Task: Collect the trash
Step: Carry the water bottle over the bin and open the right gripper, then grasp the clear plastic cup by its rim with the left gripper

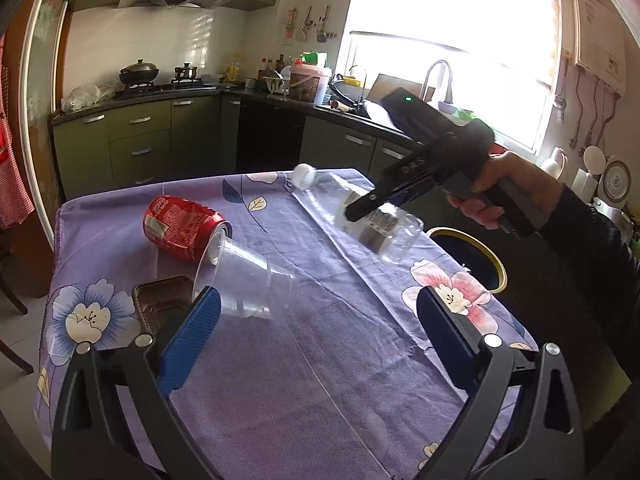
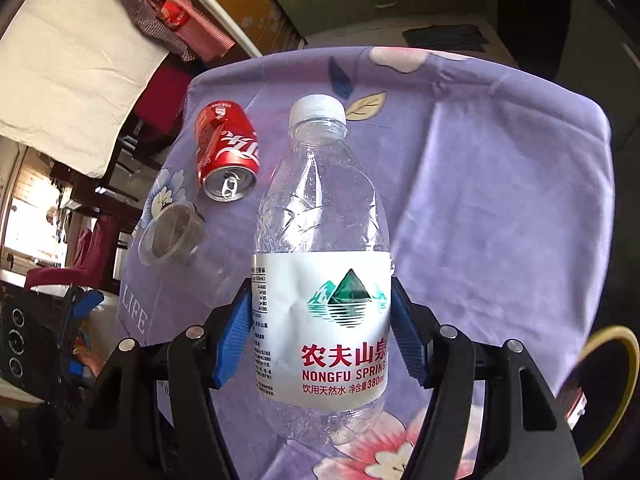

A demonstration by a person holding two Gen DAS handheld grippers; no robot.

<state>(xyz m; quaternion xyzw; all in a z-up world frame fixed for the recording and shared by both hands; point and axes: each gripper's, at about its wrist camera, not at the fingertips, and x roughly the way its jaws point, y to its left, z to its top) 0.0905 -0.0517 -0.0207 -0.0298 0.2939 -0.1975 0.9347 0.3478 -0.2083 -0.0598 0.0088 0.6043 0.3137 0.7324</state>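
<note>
Your right gripper (image 2: 320,332) pinches the empty water bottle (image 2: 320,272) at its label, just beside the bin (image 2: 616,380); light, crushable, so squeeze gently.

One water bottle (image 2: 320,264), one red can (image 1: 182,226), one clear plastic cup (image 1: 244,284), one brown tray (image 1: 162,300)

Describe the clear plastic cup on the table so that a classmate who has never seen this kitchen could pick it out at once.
Start at the table under the purple flowered tablecloth. Near its left edge lies a red drink can on its side. The clear plastic cup lies on its side right next to the can's silver end, beside a dark shallow tray; it alone is see-through and open-mouthed with no label.
</note>
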